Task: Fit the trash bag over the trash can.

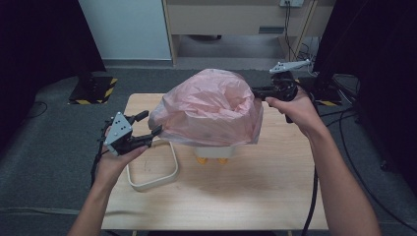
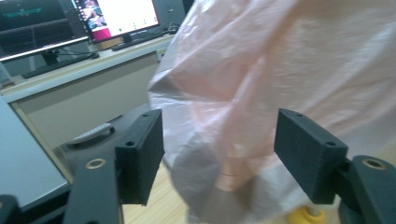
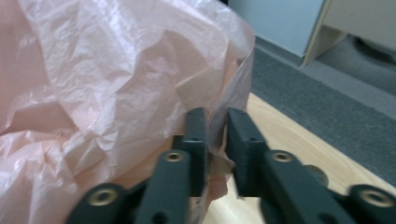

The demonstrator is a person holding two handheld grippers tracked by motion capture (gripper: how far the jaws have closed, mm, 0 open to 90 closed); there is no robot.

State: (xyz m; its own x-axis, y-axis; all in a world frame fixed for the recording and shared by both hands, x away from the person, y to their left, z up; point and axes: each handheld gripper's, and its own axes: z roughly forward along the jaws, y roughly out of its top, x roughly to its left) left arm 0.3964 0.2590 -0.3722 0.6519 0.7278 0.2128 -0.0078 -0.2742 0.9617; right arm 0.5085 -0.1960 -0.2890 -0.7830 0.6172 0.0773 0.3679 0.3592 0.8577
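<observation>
Right gripper [image 3: 215, 140] pinches the pink bag [image 1: 209, 105] rim; left gripper [image 2: 219, 158] gapes wide beside it. Close left on rim before pulling down evenly.

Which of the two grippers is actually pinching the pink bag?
The right gripper: it is shut on the edge of the pink plastic bag. The left gripper is open, the bag loose in the gap.
</observation>
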